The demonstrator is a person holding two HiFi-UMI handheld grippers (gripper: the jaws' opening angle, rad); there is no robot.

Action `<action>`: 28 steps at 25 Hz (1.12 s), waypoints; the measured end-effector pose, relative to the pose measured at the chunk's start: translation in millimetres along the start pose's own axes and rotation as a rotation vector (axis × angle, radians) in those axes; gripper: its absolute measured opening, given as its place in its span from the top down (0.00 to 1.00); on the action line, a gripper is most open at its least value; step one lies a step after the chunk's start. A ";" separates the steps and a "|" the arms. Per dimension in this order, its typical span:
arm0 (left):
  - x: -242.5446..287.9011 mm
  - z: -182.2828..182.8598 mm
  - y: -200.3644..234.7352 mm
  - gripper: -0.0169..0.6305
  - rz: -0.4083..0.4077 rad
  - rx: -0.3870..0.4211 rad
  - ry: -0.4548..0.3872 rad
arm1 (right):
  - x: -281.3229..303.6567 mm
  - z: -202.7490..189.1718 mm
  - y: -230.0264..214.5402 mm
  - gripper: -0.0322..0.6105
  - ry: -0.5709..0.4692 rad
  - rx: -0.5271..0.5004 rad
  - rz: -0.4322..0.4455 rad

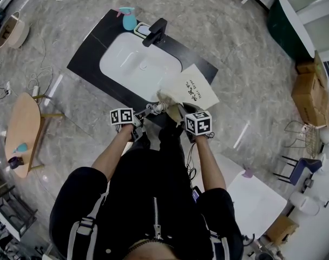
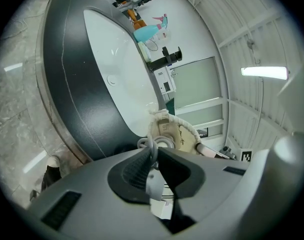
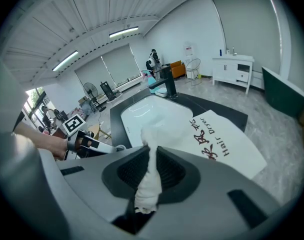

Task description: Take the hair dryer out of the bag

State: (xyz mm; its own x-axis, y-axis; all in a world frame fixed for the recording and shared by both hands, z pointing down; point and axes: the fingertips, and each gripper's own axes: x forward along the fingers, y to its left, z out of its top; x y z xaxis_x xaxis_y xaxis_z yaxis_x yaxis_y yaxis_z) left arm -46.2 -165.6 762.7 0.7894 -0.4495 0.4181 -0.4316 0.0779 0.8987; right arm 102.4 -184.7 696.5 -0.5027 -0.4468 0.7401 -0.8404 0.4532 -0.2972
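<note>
A cream drawstring bag (image 1: 192, 89) printed "Hair Dryer" lies on the near right corner of the black counter (image 1: 89, 58), its mouth toward me. No hair dryer shows; the bag hides whatever is inside. My left gripper (image 1: 142, 114) is shut on a pale cord (image 2: 151, 145) that runs out of the bag's mouth (image 2: 169, 134). Just to its right, my right gripper (image 1: 181, 112) is shut on the bunched cloth (image 3: 148, 176) of the bag's opening. In the right gripper view the bag (image 3: 219, 141) spreads flat beyond the jaws, and the left gripper (image 3: 104, 147) shows at the left.
A white sink (image 1: 140, 64) with a black faucet (image 1: 155, 31) fills the counter; a teal spray bottle (image 1: 127, 19) stands at its far end. A wooden side table (image 1: 24, 126) is at the left, cardboard boxes (image 1: 310, 91) at the right, a white table (image 1: 256, 199) near right.
</note>
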 end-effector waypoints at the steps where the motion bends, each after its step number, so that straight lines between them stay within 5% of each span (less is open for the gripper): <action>1: -1.3 0.7 1.3 0.88 0.002 -0.001 -0.001 | 0.4 -0.1 -0.6 0.86 0.000 0.001 0.001; 16: -17.6 2.4 13.1 0.87 0.013 0.001 -0.006 | 1.1 -2.0 0.0 0.86 -0.003 0.011 0.010; 24: -29.4 10.3 10.5 0.85 0.040 0.169 0.015 | 1.2 -3.2 -0.6 0.86 -0.007 0.019 0.014; 28: -39.9 18.7 2.7 0.70 0.043 0.300 0.042 | 0.9 -2.2 -0.2 0.86 -0.011 0.020 0.015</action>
State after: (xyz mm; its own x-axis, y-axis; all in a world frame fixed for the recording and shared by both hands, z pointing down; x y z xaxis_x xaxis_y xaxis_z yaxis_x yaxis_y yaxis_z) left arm -87.1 -164.1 745.9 0.7820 -0.4139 0.4661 -0.5702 -0.1730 0.8031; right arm 102.6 -183.5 698.5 -0.5173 -0.4486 0.7288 -0.8367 0.4441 -0.3205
